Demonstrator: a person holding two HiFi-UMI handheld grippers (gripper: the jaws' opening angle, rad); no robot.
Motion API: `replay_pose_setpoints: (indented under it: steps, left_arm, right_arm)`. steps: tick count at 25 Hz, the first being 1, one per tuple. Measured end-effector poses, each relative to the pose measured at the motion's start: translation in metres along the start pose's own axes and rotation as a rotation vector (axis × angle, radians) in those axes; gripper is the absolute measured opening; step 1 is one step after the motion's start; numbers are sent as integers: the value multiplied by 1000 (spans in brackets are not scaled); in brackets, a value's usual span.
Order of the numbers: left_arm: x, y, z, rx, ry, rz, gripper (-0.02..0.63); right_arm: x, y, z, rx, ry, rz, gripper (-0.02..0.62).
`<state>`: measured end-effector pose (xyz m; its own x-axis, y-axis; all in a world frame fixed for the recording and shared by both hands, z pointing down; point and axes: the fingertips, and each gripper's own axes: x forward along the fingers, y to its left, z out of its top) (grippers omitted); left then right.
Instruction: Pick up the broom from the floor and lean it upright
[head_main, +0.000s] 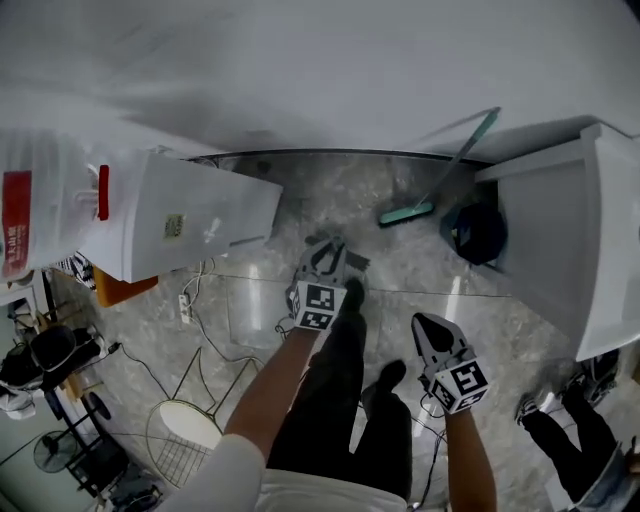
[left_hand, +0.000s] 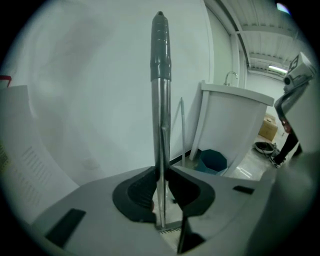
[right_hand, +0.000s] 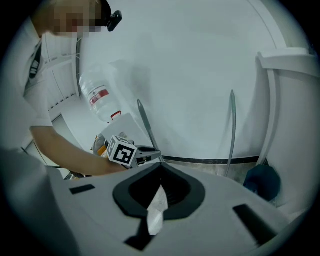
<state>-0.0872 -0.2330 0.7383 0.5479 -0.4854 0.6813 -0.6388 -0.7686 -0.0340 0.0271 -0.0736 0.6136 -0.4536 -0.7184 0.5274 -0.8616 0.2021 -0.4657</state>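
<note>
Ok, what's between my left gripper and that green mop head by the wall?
Only bare floor, going by the head view. The left gripper, shut on the broom handle, stands apart from the mop head.

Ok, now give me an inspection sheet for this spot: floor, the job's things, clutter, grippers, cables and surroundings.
Surface: glossy grey marbled floor.
Job's things: broom handle stands upright in the left gripper's jaws; the broom's head is not seen.
Clutter: teal-headed tool leans on the wall, dark bin beside it; wire stool at lower left.
Grippers: left gripper shut on the broom handle; right gripper jaws together, gripping nothing recognisable.
Cables: power strip with cables trailing over the floor on the left.
Surroundings: white wall ahead; white cabinet on the right; white box and water bottle on the left.
</note>
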Motion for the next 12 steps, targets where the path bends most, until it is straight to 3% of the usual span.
replay_pose_setpoints:
  steps: [8, 12]
  left_arm:
    - [77, 76, -10, -14, 88, 60, 69]
    - [111, 102, 7, 7, 100, 74, 69]
  right_arm:
    - [76, -20, 43, 72, -44, -33, 3]
    - [100, -29, 49, 100, -54, -39, 3]
